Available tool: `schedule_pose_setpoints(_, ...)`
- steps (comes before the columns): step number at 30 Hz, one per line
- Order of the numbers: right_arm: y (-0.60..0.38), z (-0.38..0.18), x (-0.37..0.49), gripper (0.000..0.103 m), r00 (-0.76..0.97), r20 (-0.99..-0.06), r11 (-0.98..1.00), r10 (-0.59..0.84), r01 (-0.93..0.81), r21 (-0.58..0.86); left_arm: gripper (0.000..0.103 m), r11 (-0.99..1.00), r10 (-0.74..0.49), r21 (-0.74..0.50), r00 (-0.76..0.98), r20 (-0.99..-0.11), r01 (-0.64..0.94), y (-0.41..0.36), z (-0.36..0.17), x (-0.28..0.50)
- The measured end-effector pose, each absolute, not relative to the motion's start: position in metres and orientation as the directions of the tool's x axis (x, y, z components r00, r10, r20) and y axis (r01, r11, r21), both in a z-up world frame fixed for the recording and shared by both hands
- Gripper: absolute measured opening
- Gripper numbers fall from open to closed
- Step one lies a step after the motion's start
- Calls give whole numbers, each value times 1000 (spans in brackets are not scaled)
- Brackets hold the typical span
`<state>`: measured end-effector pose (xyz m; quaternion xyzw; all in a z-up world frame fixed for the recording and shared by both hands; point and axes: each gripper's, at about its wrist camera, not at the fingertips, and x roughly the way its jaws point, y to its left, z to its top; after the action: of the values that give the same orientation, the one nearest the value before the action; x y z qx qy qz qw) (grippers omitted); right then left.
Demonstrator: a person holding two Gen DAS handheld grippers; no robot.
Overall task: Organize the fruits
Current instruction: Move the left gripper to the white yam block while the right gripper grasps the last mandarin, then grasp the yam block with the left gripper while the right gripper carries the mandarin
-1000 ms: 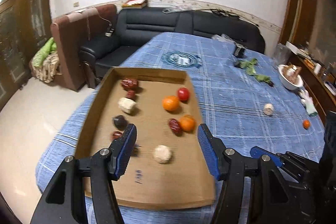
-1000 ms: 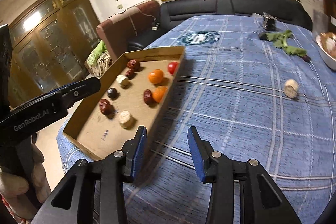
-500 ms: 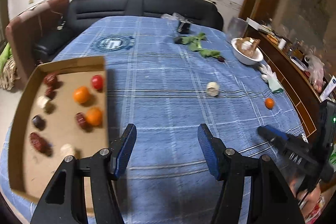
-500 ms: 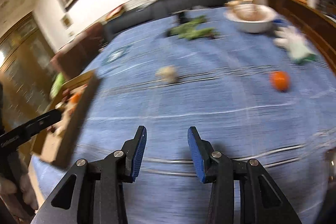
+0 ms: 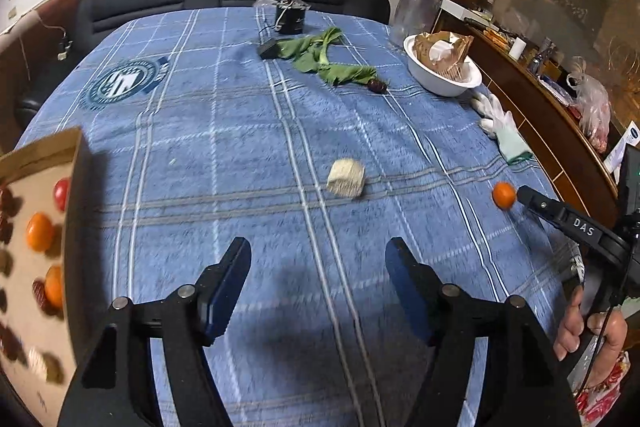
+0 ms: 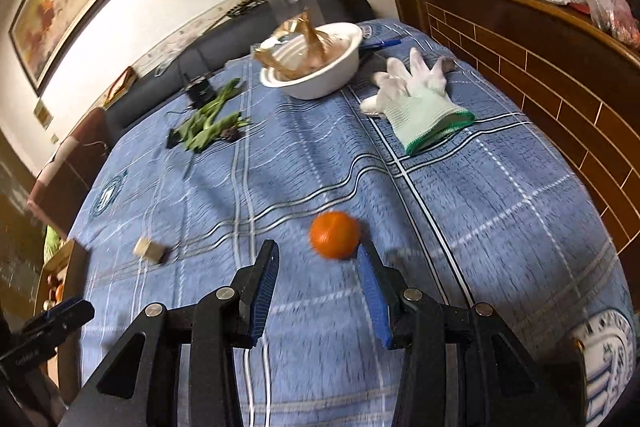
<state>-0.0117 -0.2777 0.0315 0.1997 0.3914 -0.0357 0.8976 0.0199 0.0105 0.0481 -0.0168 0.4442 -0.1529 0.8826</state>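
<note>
Lying loose, one orange (image 6: 334, 234), one pale lump (image 5: 346, 177)

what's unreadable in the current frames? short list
- Cardboard tray, left wrist view: cut off by the left edge, and its fruit are motion-blurred; kinds unclear.
- White bowl, right wrist view: crumpled brown wrapper hides what is inside.
- Small orange fruit, right wrist view: blurred; contact with the open right hand-held gripper is unclear.
- Dark object by the greens, left wrist view: too small.
</note>
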Motion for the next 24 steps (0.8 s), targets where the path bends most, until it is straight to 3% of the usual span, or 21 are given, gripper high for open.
schedule_pose_setpoints(8, -280, 12, 20, 46, 670, -740, 917, 61, 255, 307, 69, 931, -290, -106, 532, -795, 349, -28, 29, 60)
schedule_pose_setpoints(22, -281, 3, 27, 43, 670, -741, 930, 30, 253, 266, 68, 931, -249, -52, 526, -813, 360, -49, 5, 85)
schedule_pose_setpoints(23, -281, 3, 26, 41, 672, -740, 931, 29, 251, 265, 65, 934, -242, -44, 535, -809, 355, -49, 4, 85)
schedule_pose_setpoints(24, -280, 3, 26, 39, 674, -738, 932, 31, 248, 265, 53, 937, -230, -31, 546, -805, 348, -49, 4, 84)
